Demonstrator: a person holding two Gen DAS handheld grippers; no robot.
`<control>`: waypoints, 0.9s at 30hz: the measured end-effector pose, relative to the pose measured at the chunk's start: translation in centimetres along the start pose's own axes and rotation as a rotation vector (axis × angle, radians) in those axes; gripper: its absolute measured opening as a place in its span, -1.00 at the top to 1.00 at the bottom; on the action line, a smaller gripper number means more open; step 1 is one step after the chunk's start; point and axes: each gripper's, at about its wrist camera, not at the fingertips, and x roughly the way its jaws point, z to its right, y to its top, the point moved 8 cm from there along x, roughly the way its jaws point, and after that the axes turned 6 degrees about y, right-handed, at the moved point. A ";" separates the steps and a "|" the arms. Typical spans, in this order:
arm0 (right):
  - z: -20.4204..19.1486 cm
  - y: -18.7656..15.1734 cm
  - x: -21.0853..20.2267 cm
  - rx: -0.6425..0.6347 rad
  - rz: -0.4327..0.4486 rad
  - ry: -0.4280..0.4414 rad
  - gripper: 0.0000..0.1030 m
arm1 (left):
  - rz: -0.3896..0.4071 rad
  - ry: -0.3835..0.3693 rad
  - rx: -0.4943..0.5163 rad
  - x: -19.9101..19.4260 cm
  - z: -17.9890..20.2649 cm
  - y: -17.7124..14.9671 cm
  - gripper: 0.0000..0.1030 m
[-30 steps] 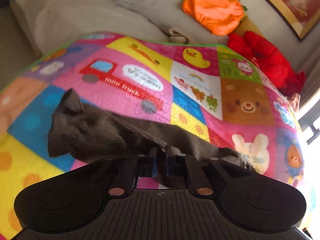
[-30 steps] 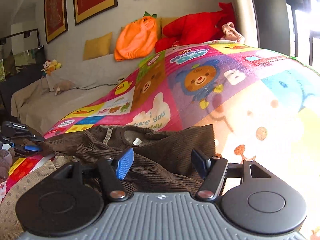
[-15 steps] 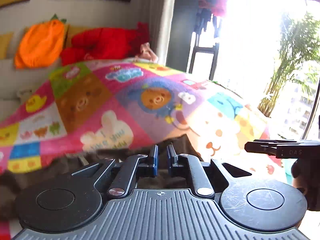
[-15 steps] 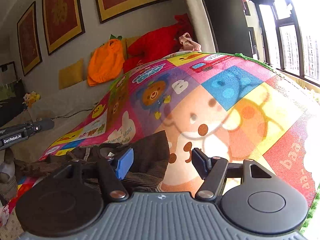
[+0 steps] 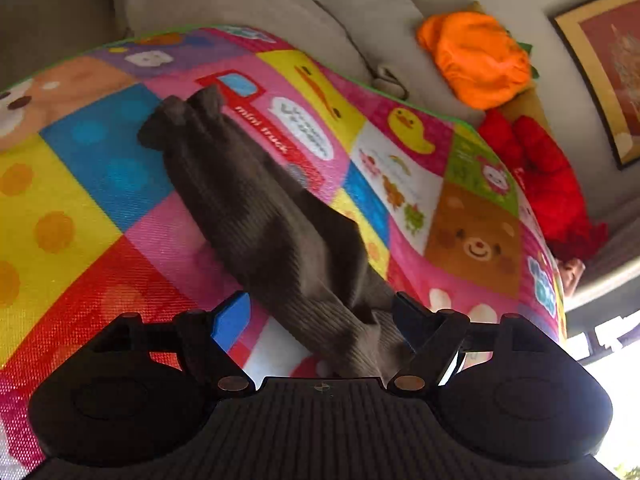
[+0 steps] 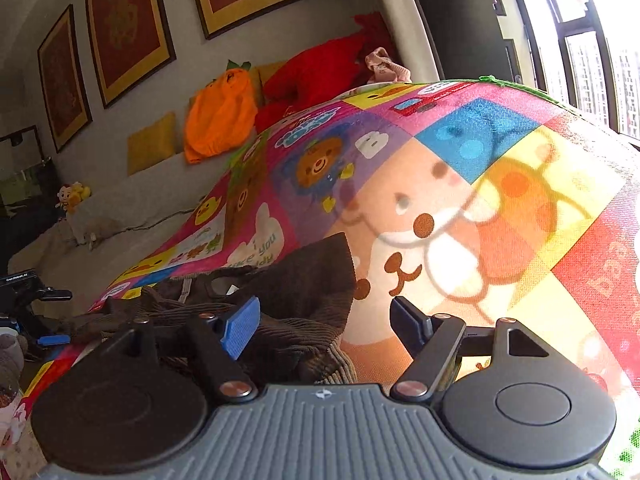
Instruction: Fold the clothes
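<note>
Here the brown corduroy garment (image 5: 256, 208) lies on the colourful cartoon play mat (image 5: 92, 216), one long sleeve stretched across the truck and blue squares. The left hand-held gripper (image 5: 320, 316) has its jaws spread wide, the sleeve running between them and brushing the right-side finger. In the right wrist view the bunched body of the garment (image 6: 288, 300) sits beside the bear print, collar visible; the right hand-held gripper (image 6: 324, 320) also stands spread, hovering over the fabric's edge. An orange pumpkin cushion (image 6: 220, 112) and red plush (image 6: 316, 72) rest on the sofa (image 6: 132, 204) behind.
</note>
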 end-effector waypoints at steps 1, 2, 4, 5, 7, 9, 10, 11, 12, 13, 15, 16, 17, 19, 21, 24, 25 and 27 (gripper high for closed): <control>-0.1 0.0 0.0 -0.002 0.000 0.002 -0.41 | 0.023 -0.012 0.051 -0.1 1.0 -0.1 -0.54; -0.2 0.0 -0.2 -0.004 -0.001 0.002 -0.41 | 0.046 -0.024 0.102 -0.3 1.9 -0.3 -0.52; -0.3 0.0 -0.4 -0.009 -0.001 0.002 -0.44 | 0.091 -0.047 0.205 -0.6 3.9 -0.6 -0.24; -0.3 0.0 -0.5 -0.011 -0.002 0.001 -0.46 | 0.114 -0.059 0.256 -0.7 4.9 -0.8 0.16; -0.5 -0.1 -0.8 -0.016 -0.002 0.001 -0.47 | 0.160 -0.082 0.358 -1.0 6.9 -1.1 0.76; -0.3 -0.1 -1.1 -0.013 -0.001 -0.006 -0.47 | 0.205 -0.106 0.461 -1.4 8.9 -1.5 0.83; 0.1 -0.1 -1.3 -0.004 0.002 -0.015 -0.47 | 0.228 -0.118 0.512 -1.5 10.0 -1.7 0.86; 0.4 -0.1 -1.5 0.002 0.005 -0.023 -0.47 | 0.251 -0.129 0.563 -1.7 11.0 -1.9 0.87; 0.5 -0.2 -1.7 0.004 0.005 -0.031 -0.47 | 0.274 -0.141 0.614 -1.9 12.0 -2.1 0.87; 0.7 -0.2 -1.8 0.004 0.004 -0.038 -0.47 | 0.297 -0.153 0.666 -2.1 13.0 -2.4 0.87; 0.9 -0.1 -1.9 -0.001 -0.001 -0.052 -0.47 | 0.332 -0.178 0.765 -2.4 14.9 -3.1 0.87; 1.0 -0.1 -1.9 -0.001 -0.002 -0.057 -0.47 | 0.303 -0.196 0.798 -2.3 15.0 -4.5 0.87; 1.0 0.0 -1.8 0.003 -0.002 -0.059 -0.47 | 0.273 -0.215 0.831 -2.3 15.1 -6.0 0.86; 1.0 0.1 -1.5 0.014 -0.001 -0.063 -0.47 | 0.213 -0.253 0.897 -2.2 15.3 -8.9 0.85; 0.8 0.2 -1.2 0.023 -0.001 -0.059 -0.47 | 0.151 -0.290 0.961 -2.1 15.4 -11.8 0.67; -0.2 0.6 -0.7 -0.005 -0.009 -0.051 -0.47 | 0.058 -0.347 1.057 -2.1 15.5 -16.1 0.06; -0.6 0.8 -0.5 -0.017 -0.011 -0.046 -0.47 | 0.026 -0.365 1.089 -2.1 15.5 -17.6 -0.16; -1.5 1.2 0.2 -0.039 -0.025 -0.024 -0.47 | -0.038 -0.403 1.151 -2.2 15.5 -20.4 -0.38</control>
